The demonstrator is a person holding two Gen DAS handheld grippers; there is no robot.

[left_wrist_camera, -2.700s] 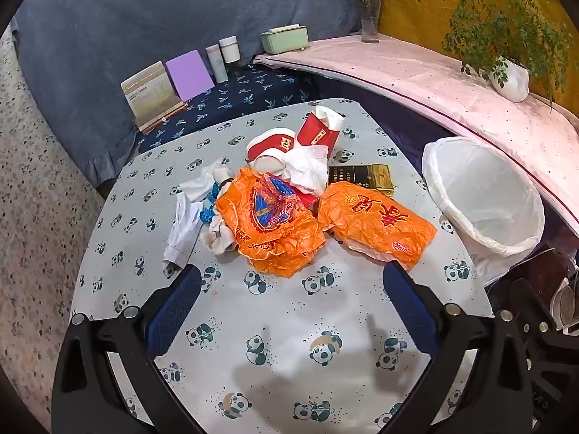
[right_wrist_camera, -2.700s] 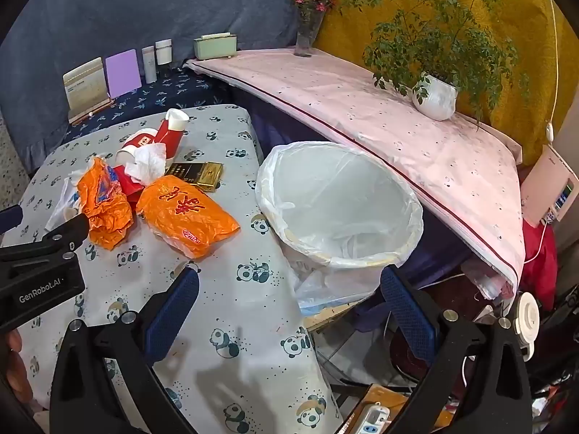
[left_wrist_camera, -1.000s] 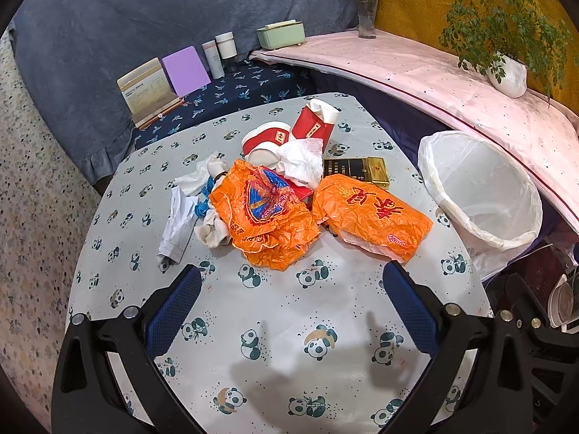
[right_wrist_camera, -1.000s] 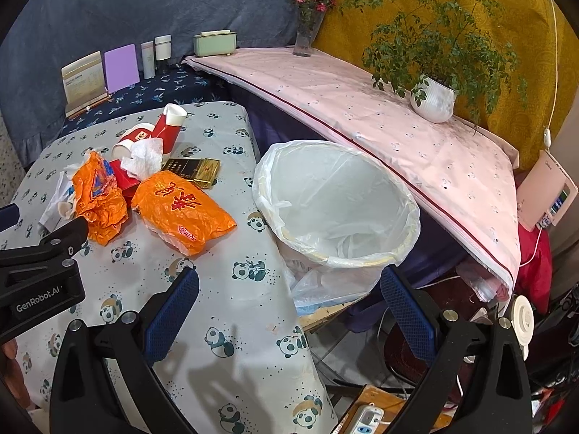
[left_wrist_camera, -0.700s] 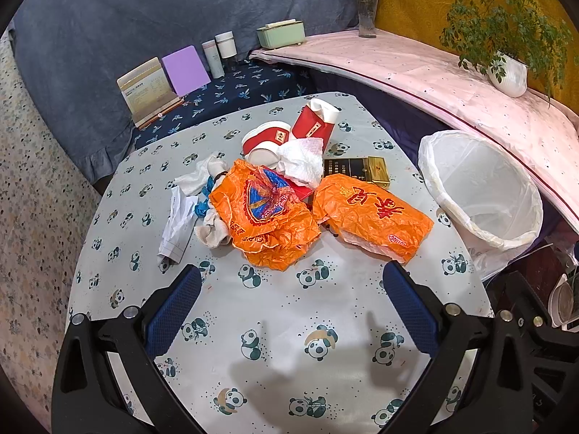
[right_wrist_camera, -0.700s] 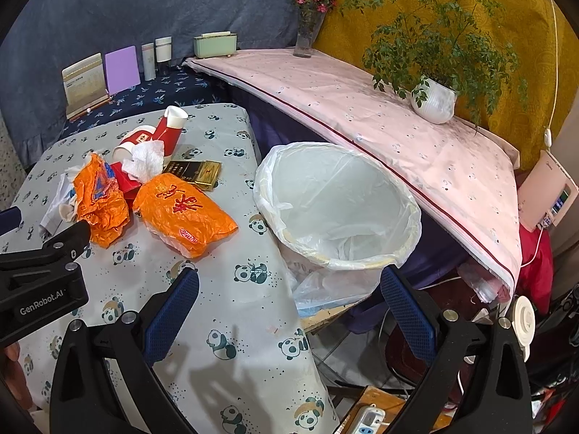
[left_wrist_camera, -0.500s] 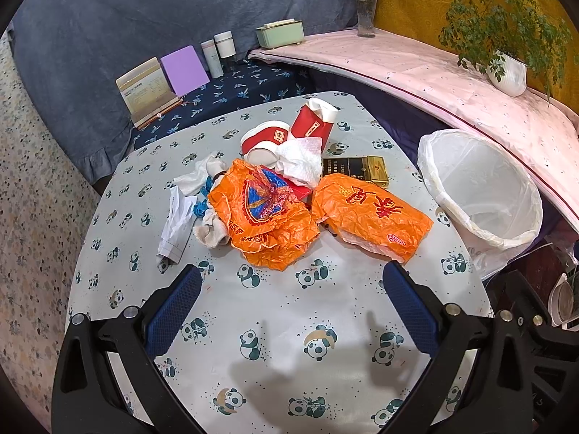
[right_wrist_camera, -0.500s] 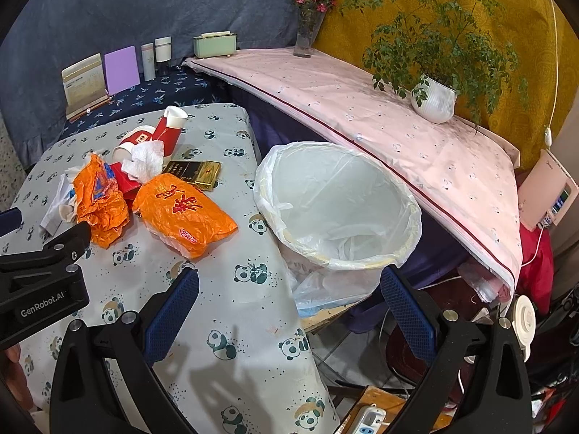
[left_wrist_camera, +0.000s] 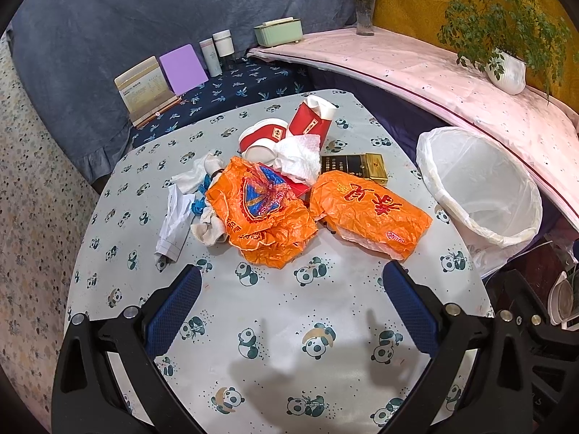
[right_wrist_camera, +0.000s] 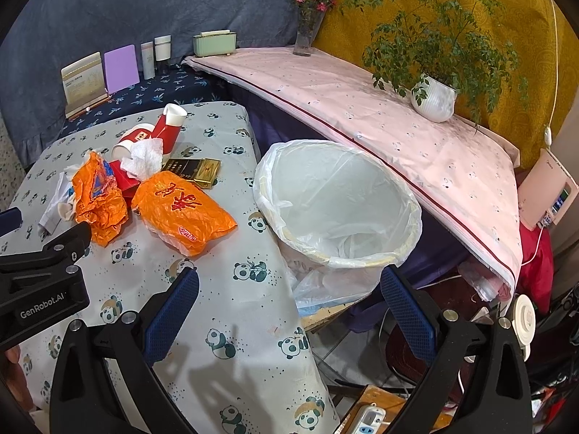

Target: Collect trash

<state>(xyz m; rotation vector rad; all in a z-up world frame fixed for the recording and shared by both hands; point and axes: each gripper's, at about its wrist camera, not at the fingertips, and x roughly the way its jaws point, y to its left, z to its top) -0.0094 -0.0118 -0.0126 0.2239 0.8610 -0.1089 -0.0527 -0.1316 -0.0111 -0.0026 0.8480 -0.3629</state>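
A heap of trash lies on the panda-print table: two crumpled orange plastic bags, two red paper cups, a white tissue, a black and gold box and white paper scraps. A bin with a white liner stands off the table's right edge. My left gripper is open and empty, hovering above the table short of the heap. My right gripper is open and empty, over the table's right edge near the bin.
A pink-covered ledge runs behind the bin with a potted plant, a flower vase and a green box. Cards and bottles stand on the dark blue bench behind. A power strip lies on the floor.
Both grippers stay open and almost still; the views shifted only slightly. Nothing on the table moved.
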